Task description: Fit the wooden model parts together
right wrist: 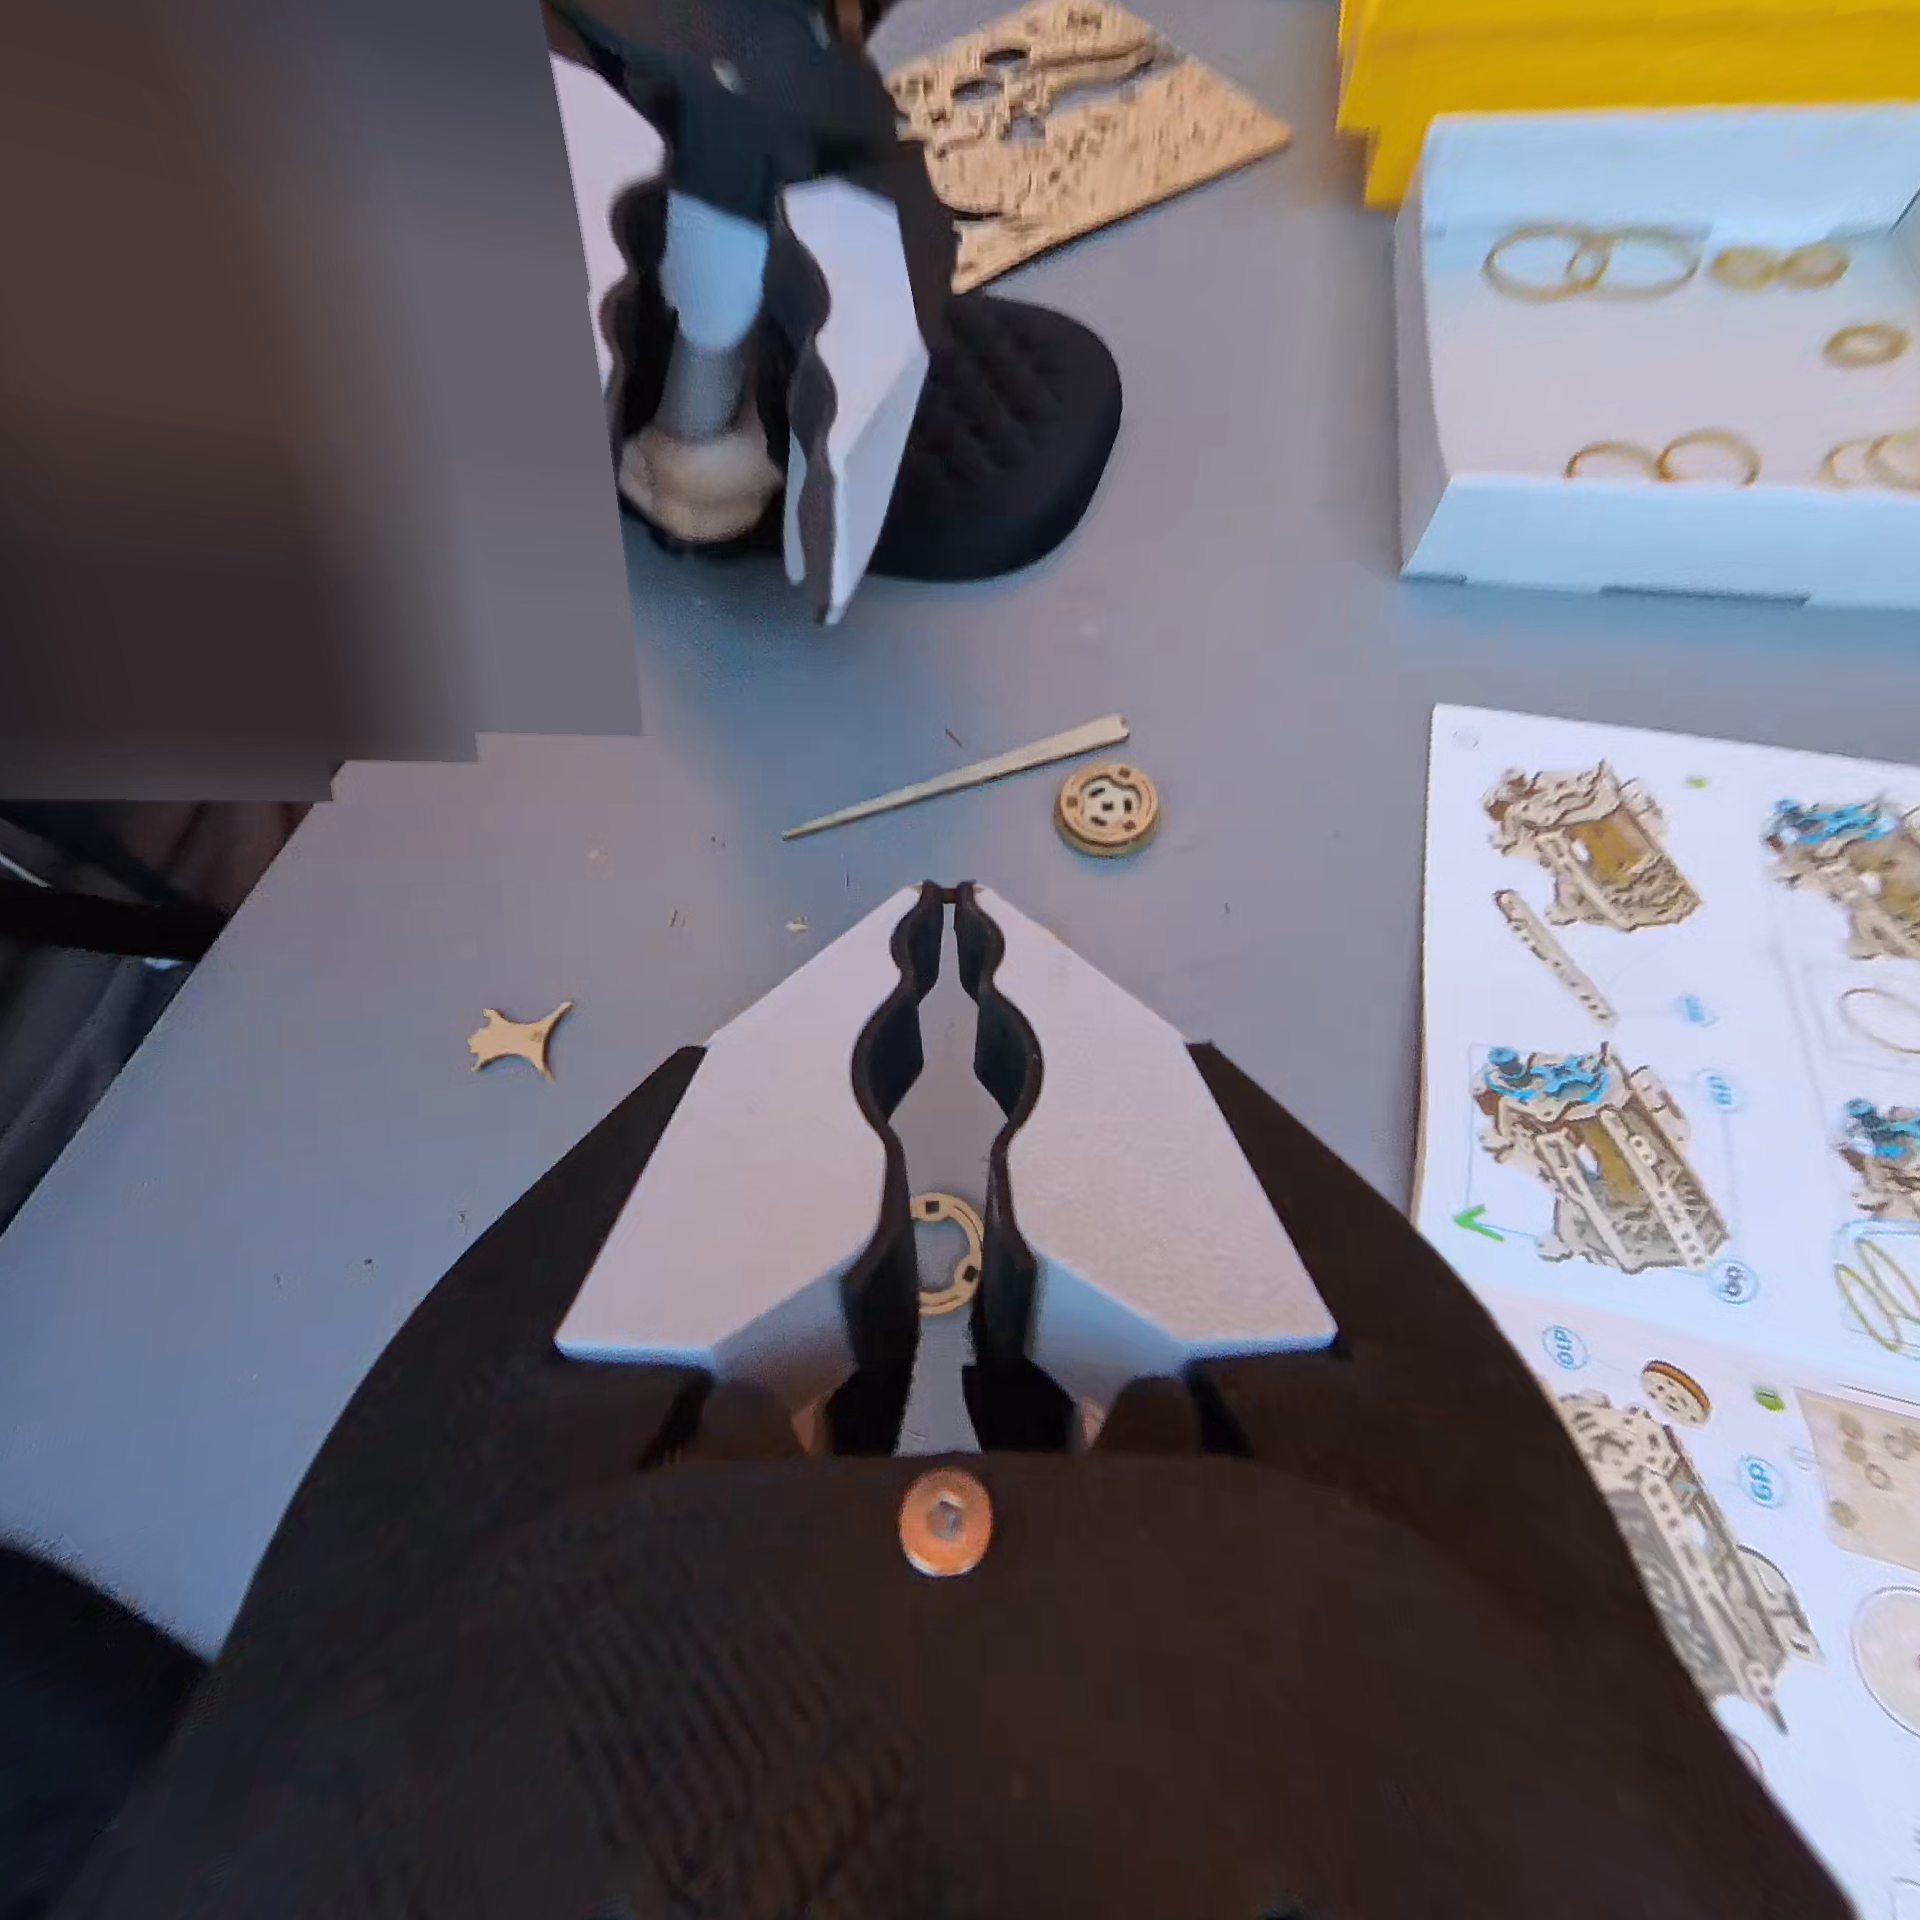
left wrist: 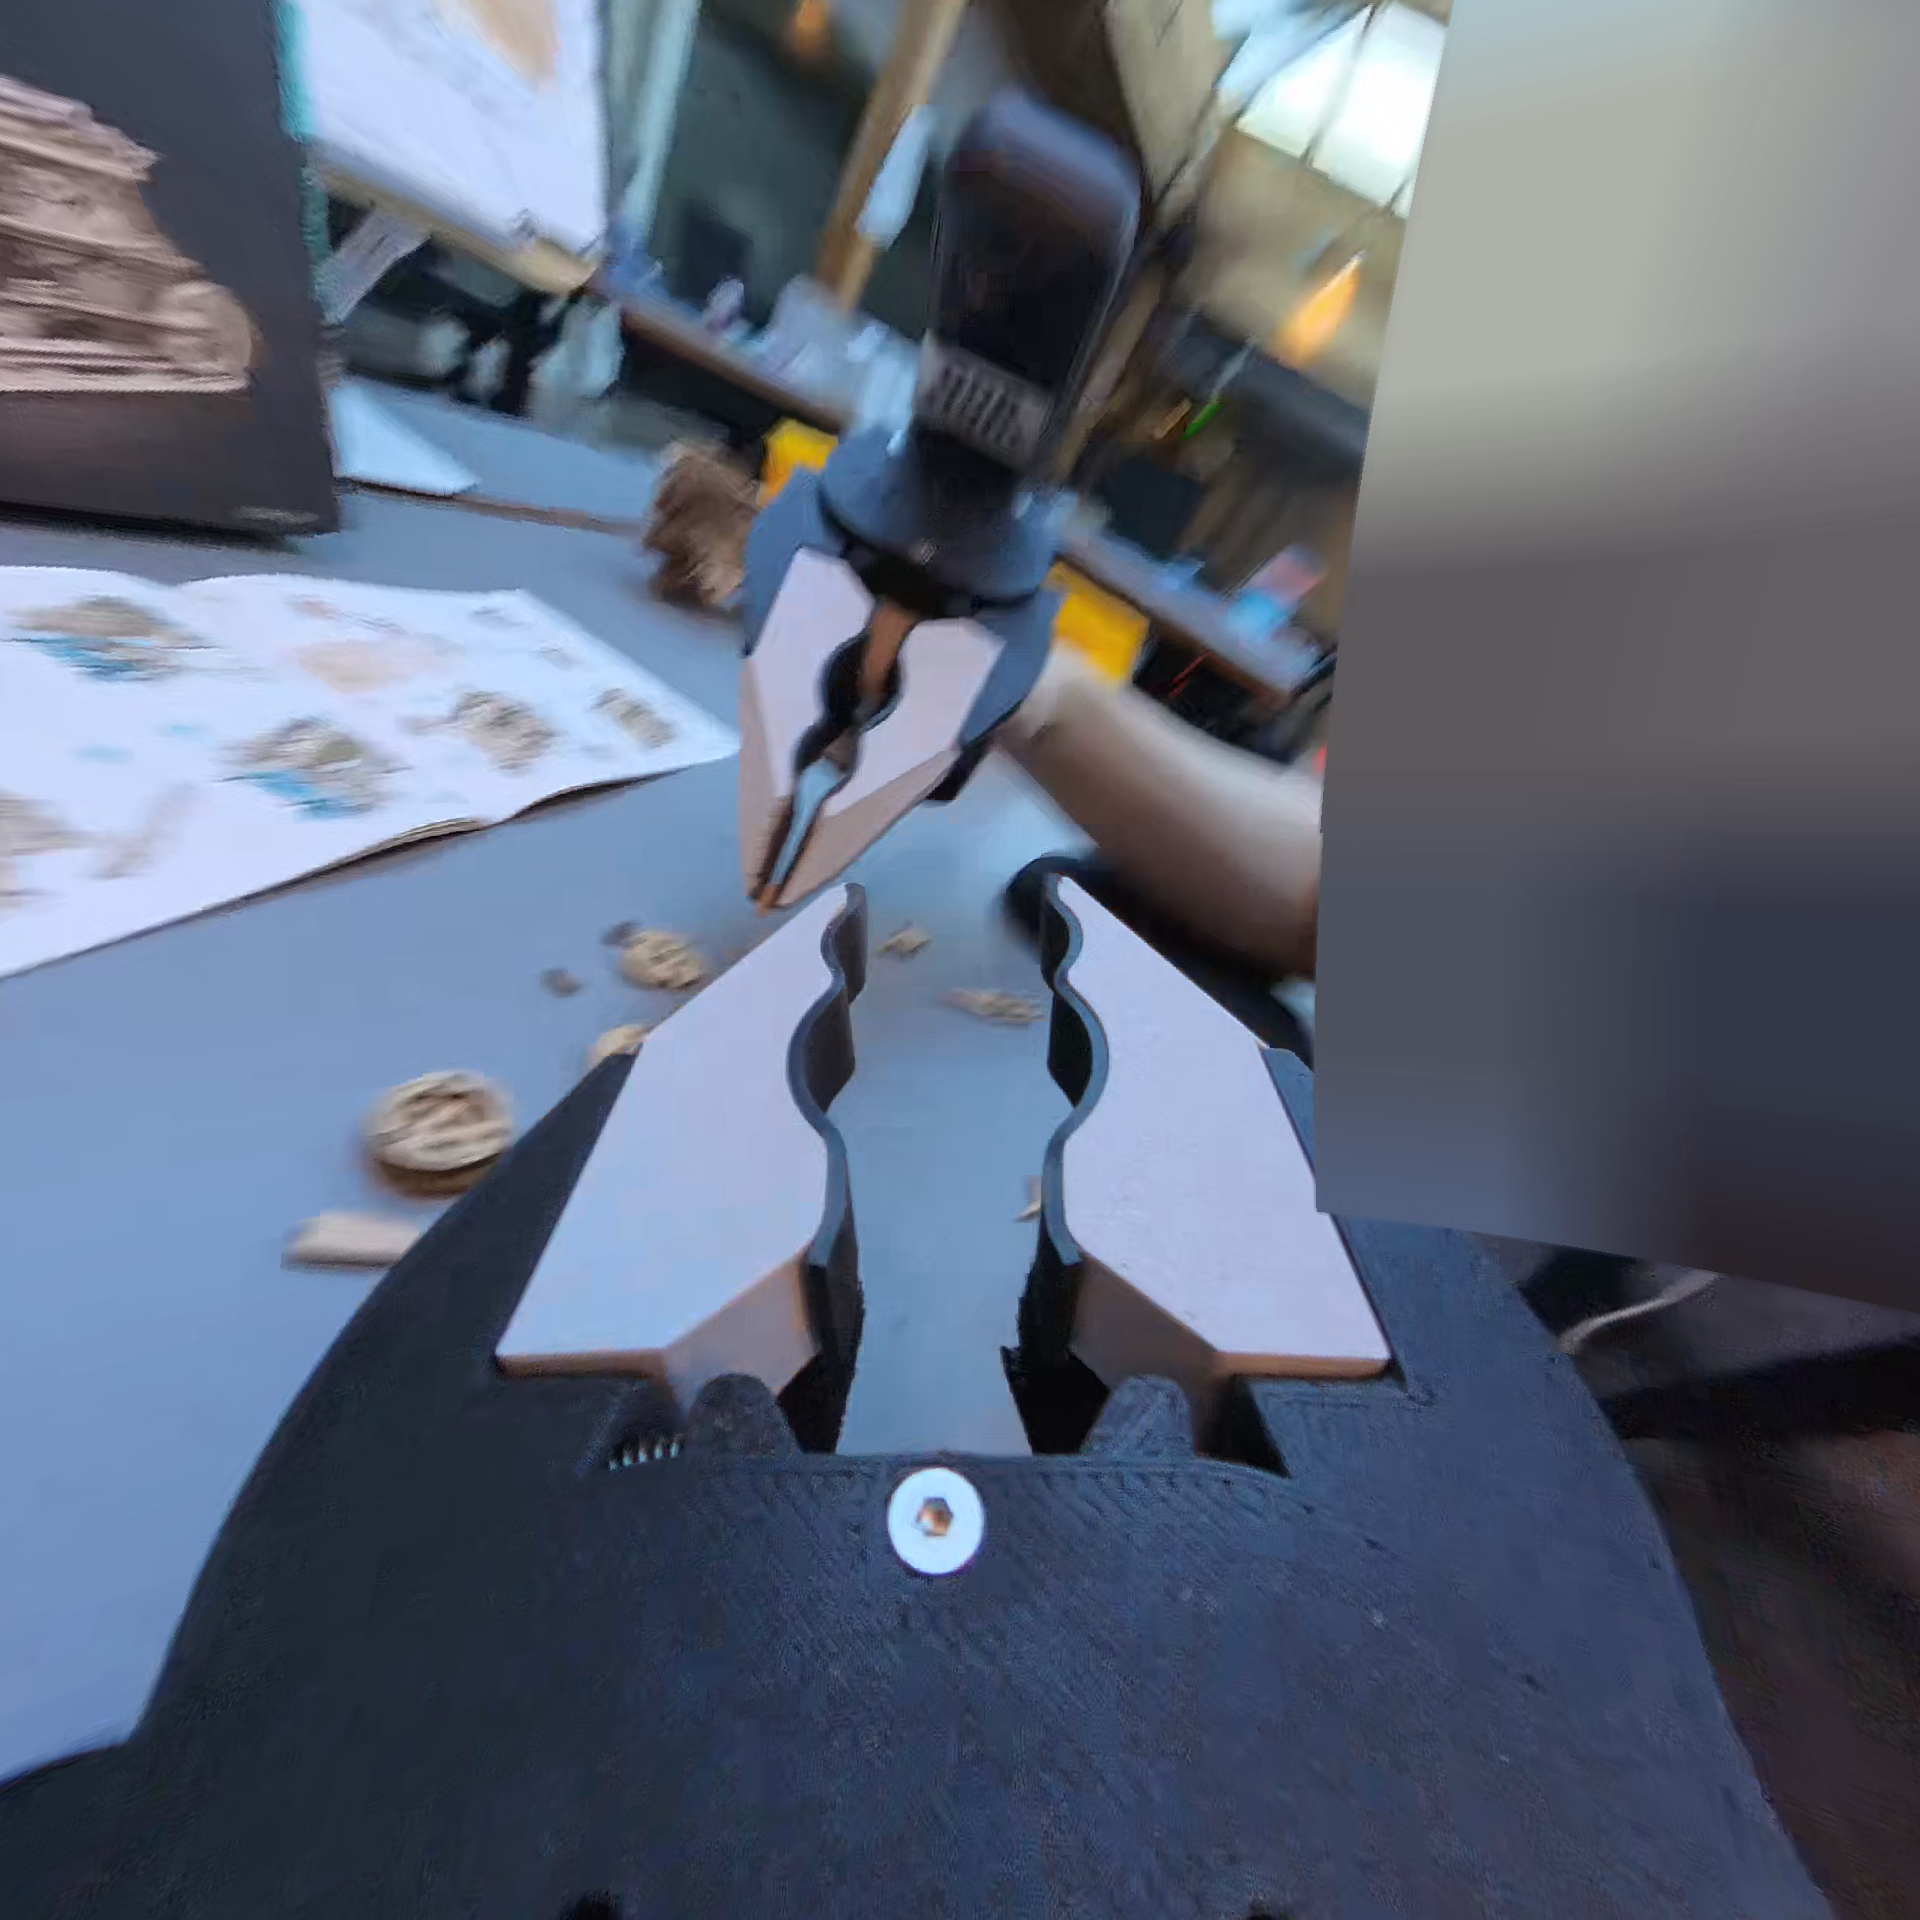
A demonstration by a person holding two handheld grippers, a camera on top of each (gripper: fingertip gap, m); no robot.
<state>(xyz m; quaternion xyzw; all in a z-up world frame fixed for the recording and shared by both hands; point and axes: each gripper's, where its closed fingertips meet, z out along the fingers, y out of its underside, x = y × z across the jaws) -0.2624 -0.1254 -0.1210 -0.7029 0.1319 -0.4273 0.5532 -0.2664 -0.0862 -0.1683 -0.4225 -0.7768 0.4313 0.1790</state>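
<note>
With the right gripper [right wrist: 940, 891] pressed together empty and the left gripper [left wrist: 951, 914] spread, spread the right, then pinch the round wooden gear [right wrist: 1107, 808] just beyond its tips by the rim

two tools: the right tool [right wrist: 943, 891] and the left tool [right wrist: 727, 499] at 11 o'clock. on the desk [right wrist: 1195, 644]: one wooden gear disc [right wrist: 1107, 809], one thin ring piece [right wrist: 945, 1254], one star-shaped offcut [right wrist: 516, 1037], one pointed stick [right wrist: 956, 777], one punched-out wooden sheet [right wrist: 1081, 135] at 12 o'clock, one open instruction booklet [right wrist: 1662, 1195] at 3 o'clock.
</note>
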